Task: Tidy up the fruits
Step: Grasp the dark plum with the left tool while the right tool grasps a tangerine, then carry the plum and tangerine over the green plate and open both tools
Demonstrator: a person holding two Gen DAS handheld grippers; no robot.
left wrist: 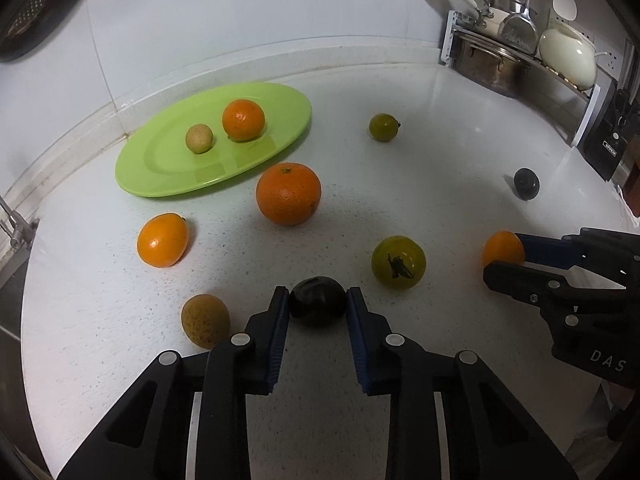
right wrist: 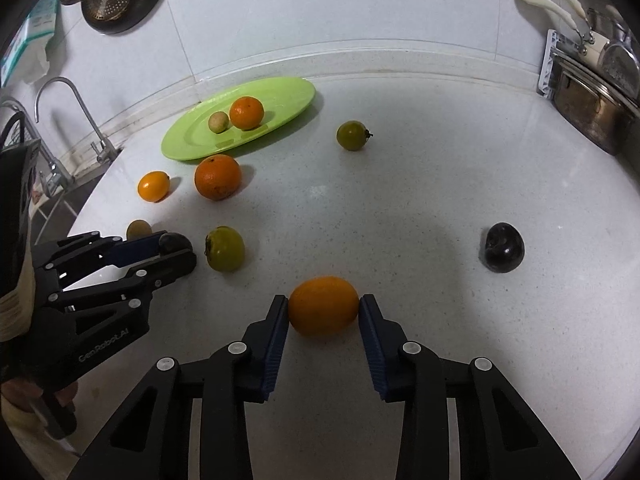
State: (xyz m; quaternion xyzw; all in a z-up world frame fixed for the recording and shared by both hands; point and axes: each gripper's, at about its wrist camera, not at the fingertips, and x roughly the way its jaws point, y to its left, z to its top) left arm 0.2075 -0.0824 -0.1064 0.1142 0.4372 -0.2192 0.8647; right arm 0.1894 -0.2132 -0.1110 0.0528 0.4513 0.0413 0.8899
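Observation:
On the white counter my left gripper (left wrist: pixel 318 300) is shut on a dark plum (left wrist: pixel 318 306), its blue pads pressing both sides; the same left gripper (right wrist: pixel 180 250) shows at the left of the right wrist view. My right gripper (right wrist: pixel 323 307) is shut on a small orange kumquat (right wrist: pixel 323 306), also seen as the kumquat (left wrist: pixel 502 249) at the right of the left wrist view. A green plate (left wrist: pixel 160 168) at the back left holds an orange (left wrist: pixel 243 119) and a small pale fruit (left wrist: pixel 199 138).
Loose on the counter lie a big orange (left wrist: pixel 288 194), another kumquat (left wrist: pixel 162 240), a speckled yellow fruit (left wrist: pixel 205 320), two green fruits (left wrist: pixel 398 263) (left wrist: pixel 384 127) and a second dark plum (right wrist: pixel 502 252). A faucet (right wrist: pixel 60 92) stands left; a pot rack (left wrist: pixel 520 52) stands at the back right.

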